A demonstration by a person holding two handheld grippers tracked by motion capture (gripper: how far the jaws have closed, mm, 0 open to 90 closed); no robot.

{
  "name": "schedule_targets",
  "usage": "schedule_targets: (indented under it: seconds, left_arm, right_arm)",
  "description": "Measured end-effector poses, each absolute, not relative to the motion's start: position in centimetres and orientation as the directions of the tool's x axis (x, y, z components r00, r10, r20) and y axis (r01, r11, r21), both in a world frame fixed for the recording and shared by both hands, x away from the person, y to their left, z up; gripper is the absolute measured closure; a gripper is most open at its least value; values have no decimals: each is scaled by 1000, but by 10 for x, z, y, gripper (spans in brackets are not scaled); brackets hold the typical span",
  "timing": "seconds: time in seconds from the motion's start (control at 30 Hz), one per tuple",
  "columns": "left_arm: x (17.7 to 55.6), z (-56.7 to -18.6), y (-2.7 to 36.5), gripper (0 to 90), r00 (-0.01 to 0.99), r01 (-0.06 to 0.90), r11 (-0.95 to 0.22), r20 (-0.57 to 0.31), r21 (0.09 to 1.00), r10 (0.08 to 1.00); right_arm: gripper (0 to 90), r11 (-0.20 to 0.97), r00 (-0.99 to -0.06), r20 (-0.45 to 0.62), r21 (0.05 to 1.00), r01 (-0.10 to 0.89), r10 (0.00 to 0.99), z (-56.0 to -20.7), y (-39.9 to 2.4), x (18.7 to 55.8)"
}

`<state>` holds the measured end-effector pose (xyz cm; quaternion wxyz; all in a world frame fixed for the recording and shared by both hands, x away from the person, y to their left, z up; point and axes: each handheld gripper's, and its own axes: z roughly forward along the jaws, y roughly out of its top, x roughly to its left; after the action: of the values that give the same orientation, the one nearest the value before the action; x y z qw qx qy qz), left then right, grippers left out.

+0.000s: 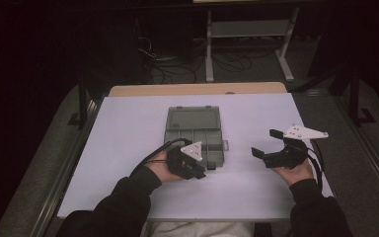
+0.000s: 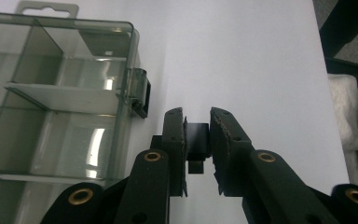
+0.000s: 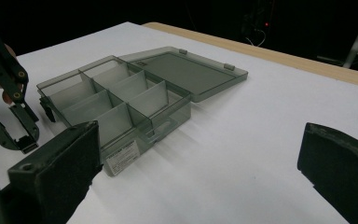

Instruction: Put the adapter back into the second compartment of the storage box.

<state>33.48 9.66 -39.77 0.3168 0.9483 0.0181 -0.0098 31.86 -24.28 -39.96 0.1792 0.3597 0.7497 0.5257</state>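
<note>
A smoky clear compartment box (image 1: 195,140) lies open on the white board (image 1: 123,148), its lid (image 1: 193,118) folded flat to the far side. Its several compartments (image 3: 116,93) look empty. My left gripper (image 1: 200,173) sits at the box's near edge, beside a black latch (image 2: 141,93). Its jaws stand nearly together, shut on a small black piece (image 2: 197,140). My right gripper (image 1: 265,141) hovers right of the box, open wide and empty, with its pads (image 3: 65,163) facing the box. The left gripper (image 3: 16,140) also appears at the left edge of the right gripper view.
The white board covers most of a wooden table (image 1: 197,89). Bare board lies left, right and in front of the box. Beyond the table are a dark floor with cables (image 1: 177,64) and a white frame stand (image 1: 249,29).
</note>
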Motion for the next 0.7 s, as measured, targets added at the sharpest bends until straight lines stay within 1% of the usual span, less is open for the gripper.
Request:
schedule_targets:
  seconds: [0.3, 0.7]
  left_arm:
    - [336, -385, 99, 760, 1000, 26, -800, -10, 600, 25]
    - [343, -364, 106, 761, 999, 28, -785, 13, 619, 45]
  right_arm:
    - [0, 190, -678, 110, 916, 352, 727, -400, -243, 319]
    - [0, 190, -678, 110, 916, 352, 727, -400, -243, 319]
